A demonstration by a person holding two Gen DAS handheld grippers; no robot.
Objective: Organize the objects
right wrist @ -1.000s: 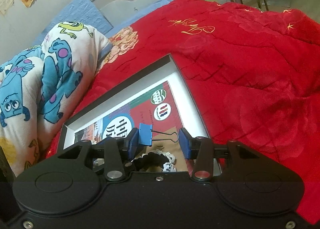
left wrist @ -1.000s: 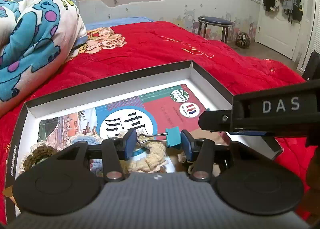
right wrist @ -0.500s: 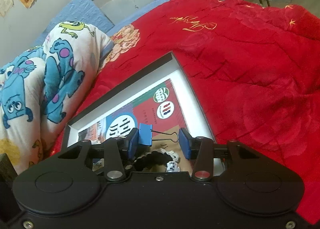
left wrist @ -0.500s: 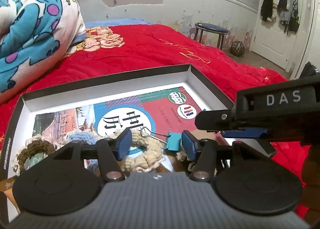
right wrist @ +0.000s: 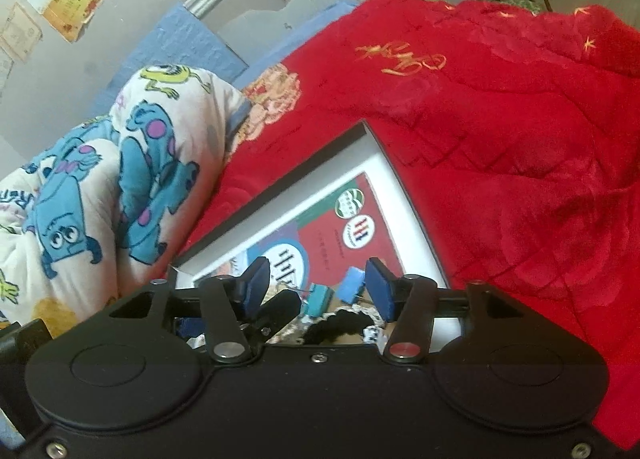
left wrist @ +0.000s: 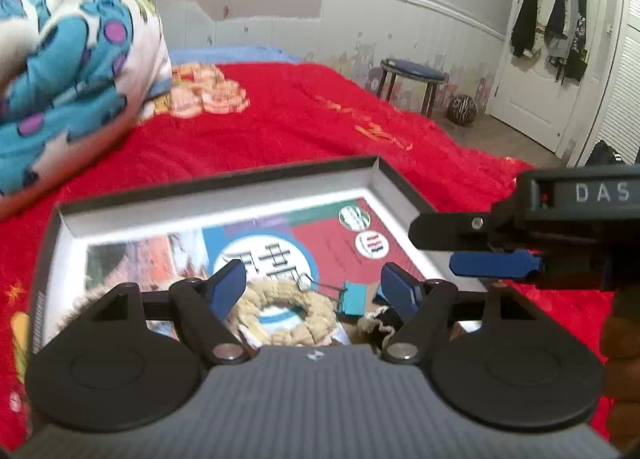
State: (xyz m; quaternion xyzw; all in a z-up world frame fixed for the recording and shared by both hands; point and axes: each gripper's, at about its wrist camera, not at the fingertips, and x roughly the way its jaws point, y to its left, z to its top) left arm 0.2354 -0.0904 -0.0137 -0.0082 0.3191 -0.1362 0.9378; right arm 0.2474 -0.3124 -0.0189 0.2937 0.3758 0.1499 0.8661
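Observation:
A shallow black box [left wrist: 224, 183] with a white inside lies on the bed, a colourful booklet [left wrist: 332, 247] flat in it. My left gripper [left wrist: 314, 283] hangs over the box's near end, its jaws opening wide with nothing pressed between them. Below it a teal binder clip [left wrist: 354, 299] lies against a beige crochet ring [left wrist: 280, 307]. My right gripper [right wrist: 318, 275] is also opening over the box [right wrist: 408, 195]. A blue binder clip [right wrist: 352, 285] sits loose beside its right pad, next to the teal clip [right wrist: 320, 299]. From the left wrist view the right gripper [left wrist: 436, 247] reaches in from the right.
A red quilt [left wrist: 304, 127] covers the bed around the box. A rolled blanket [right wrist: 100, 195] with blue monsters lies at the box's far left. A black hair tie [right wrist: 336, 327] lies in the box. Beyond the bed stand a stool [left wrist: 412, 79], a ball [left wrist: 462, 109] and a door [left wrist: 560, 71].
The left jaws spread and let go of the teal clip, which now lies in the box; the left gripper rose slightly. The right jaws widened and the blue clip slid off the left pad.

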